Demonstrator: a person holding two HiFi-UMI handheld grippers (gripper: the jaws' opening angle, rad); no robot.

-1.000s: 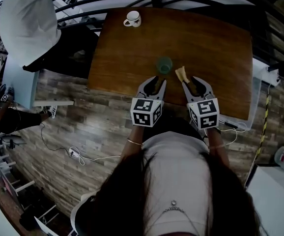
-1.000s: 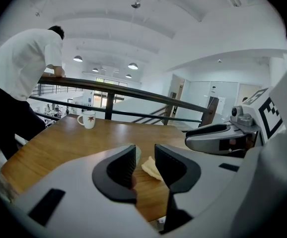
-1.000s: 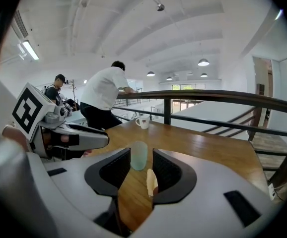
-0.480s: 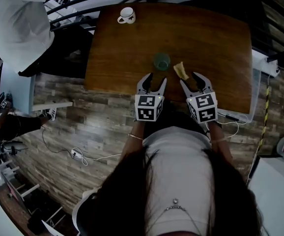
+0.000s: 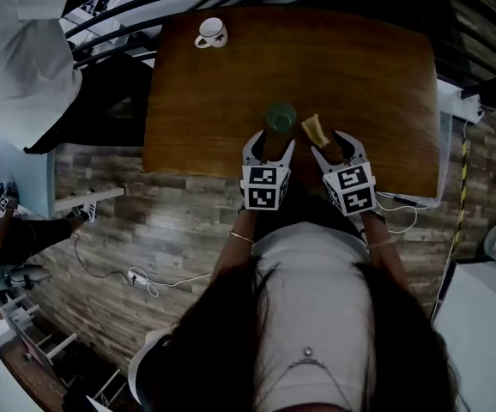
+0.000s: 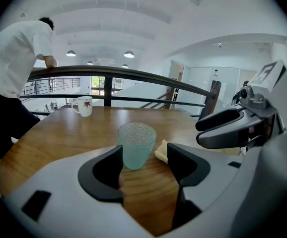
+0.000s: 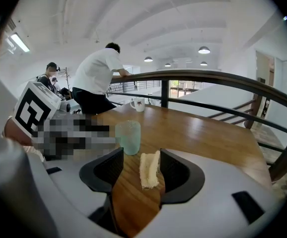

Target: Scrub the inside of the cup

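1. The task's cup (image 5: 280,115), a pale green pebbled tumbler, stands upright on the wooden table (image 5: 359,67) near its front edge. What looks like a pale yellow sponge (image 5: 315,129) lies just beside it, on the cup's right.
2. The left claw (image 5: 273,141) is spreading its jaws and holds nothing. The cup stands just ahead of the tips, in line with the gap, and neither pad touches it.
3. The right claw (image 5: 334,144) is also opening wide and grips nothing. In the right gripper view the sponge lies flat on the table between the two jaws, clear of both pads.
4. Step in hand, as I judge it: lining up for the two pick-ups. No scrubbing has begun.
5. The next move calls for the left claw to ease forward and close on the cup's wall to steady it. The right claw must pinch the sponge, lift it, and bring it down through the cup's mouth.
6. A white mug (image 5: 211,31) sits well apart at the far corner.
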